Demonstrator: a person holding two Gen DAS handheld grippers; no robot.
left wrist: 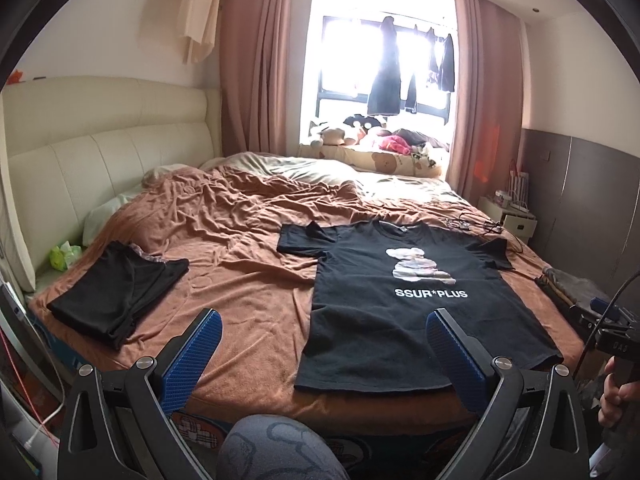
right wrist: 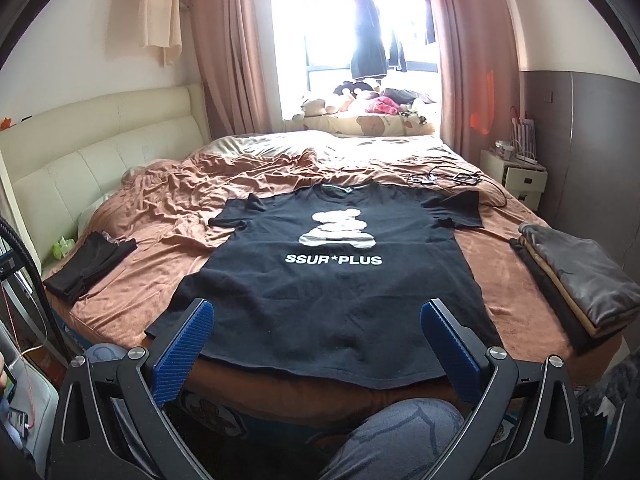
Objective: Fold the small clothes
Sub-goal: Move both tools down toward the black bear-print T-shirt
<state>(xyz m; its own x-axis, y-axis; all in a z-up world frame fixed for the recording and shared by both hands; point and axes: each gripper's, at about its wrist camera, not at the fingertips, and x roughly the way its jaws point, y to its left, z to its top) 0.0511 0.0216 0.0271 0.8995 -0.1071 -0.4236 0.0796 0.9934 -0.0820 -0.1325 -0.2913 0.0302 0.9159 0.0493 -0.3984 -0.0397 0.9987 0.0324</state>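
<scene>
On the brown bedspread [right wrist: 132, 216], black T-shirt [right wrist: 336, 292] spread flat, print up, collar far, hem near, long axis near-to-far. Just beyond the wide-open, empty right gripper [right wrist: 316, 344]; ahead and right of the left gripper [left wrist: 324, 356], likewise spread wide, holding nothing. Folded black garment [left wrist: 116, 288] at left; folded stack [right wrist: 580, 280] at right.

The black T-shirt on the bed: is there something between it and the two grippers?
Nothing visible. The black T-shirt lies spread flat, its hem just ahead of the open right gripper and left gripper. The folded stack and dark garment lie aside.
</scene>
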